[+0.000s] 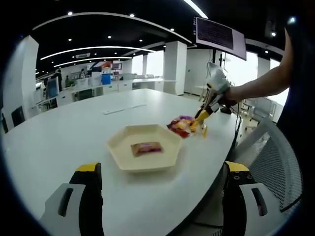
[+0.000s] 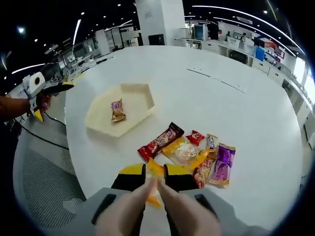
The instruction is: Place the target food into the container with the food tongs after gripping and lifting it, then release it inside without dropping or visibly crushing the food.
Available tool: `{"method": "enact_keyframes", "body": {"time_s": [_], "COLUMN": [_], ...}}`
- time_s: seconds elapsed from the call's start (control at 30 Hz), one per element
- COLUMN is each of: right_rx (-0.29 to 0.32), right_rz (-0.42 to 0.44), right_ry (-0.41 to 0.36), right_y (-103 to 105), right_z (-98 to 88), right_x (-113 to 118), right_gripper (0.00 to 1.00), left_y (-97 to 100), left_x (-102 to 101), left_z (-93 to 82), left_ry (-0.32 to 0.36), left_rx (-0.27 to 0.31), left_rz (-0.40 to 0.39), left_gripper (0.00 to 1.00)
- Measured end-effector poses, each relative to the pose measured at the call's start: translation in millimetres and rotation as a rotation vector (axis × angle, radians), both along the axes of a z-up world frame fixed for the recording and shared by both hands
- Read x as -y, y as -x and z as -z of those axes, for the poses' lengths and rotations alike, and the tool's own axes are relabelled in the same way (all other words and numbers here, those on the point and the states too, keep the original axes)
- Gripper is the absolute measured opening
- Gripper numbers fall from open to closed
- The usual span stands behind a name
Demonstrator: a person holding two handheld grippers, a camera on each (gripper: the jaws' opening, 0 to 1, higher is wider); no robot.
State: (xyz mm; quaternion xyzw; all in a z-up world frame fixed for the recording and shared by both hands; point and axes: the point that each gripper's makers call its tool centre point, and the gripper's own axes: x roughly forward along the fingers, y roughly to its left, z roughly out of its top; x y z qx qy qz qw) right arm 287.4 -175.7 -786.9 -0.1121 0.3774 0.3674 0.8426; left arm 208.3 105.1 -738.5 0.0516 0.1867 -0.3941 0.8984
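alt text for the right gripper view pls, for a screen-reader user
The right claw holds orange food tongs over the near edge of a white table, just short of a pile of wrapped snacks. Farther off sits a cream hexagonal tray with one wrapped snack inside. The left claw shows at the left edge.

The right claw (image 2: 155,181) hides the tongs' (image 2: 153,169) lower ends.
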Motion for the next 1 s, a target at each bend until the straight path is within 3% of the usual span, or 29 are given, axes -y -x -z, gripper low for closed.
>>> {"method": "enact_keyframes", "body": {"time_s": [1.0], "right_rx": [0.097], "right_rz": [-0.022], "right_ry": [0.043], "right_y": [-34], "right_z": [-67.9], "right_x": [8], "right_gripper": [0.13], "left_y": [0.9], "left_x": [2], "left_z": [-0.6], "left_ry": [0.001], "left_rx": [0.006], "left_rz": [0.016], "left_gripper": [1.00]}}
